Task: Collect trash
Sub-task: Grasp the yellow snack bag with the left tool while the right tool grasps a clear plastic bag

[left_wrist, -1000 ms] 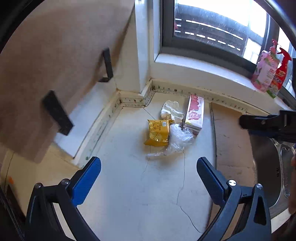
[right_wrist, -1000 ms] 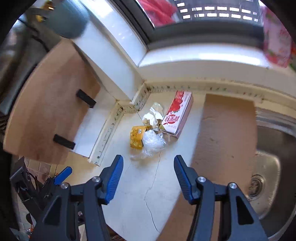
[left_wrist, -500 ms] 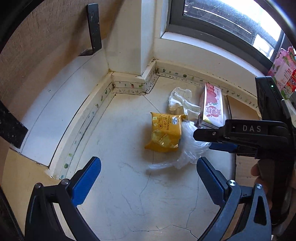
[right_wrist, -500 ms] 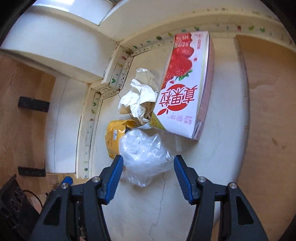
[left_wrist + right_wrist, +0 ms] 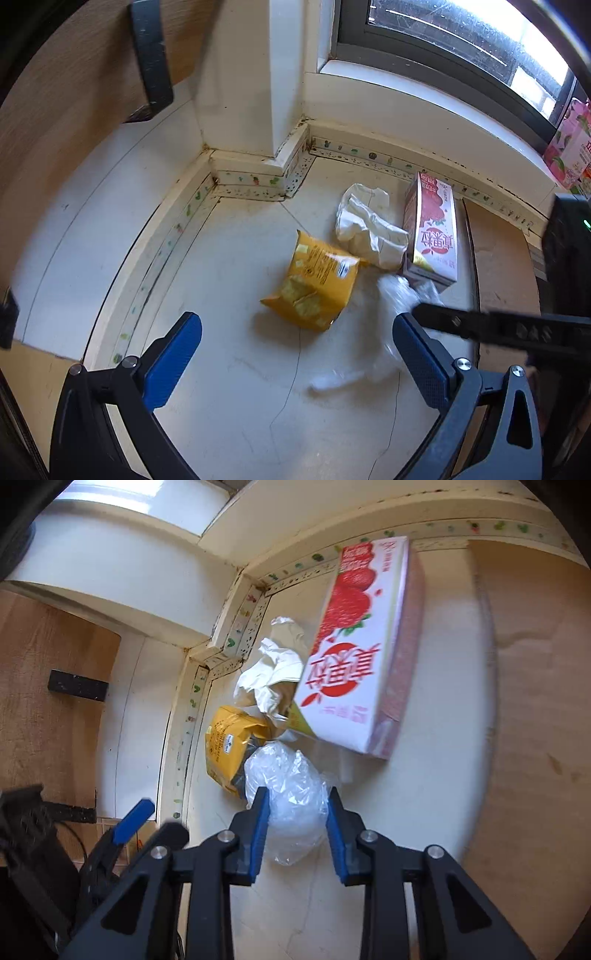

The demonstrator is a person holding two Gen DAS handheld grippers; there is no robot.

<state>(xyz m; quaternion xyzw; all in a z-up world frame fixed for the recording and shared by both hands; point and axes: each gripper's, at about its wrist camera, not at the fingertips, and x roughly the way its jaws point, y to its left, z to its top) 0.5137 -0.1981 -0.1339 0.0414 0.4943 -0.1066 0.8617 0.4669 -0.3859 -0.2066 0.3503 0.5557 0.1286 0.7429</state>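
The right gripper (image 5: 295, 823) jaws are closing around the clear bag (image 5: 288, 786) near the bench (image 5: 424, 794) corner. The left gripper (image 5: 295, 354) jaws stand wide, holding nothing.

Cracked pale countertop (image 5: 236, 369), window (image 5: 461, 40) above the sill, 1 pink bottle (image 5: 569, 147) (partly cut off), wooden board (image 5: 535, 701) alongside.

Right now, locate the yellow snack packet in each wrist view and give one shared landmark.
Left wrist: yellow snack packet, centre, ahead of the open blue fingers.
Right wrist: same packet, left of centre, partly behind the clear plastic bag.
Shared landmark: strawberry carton, to the packet's right in both.
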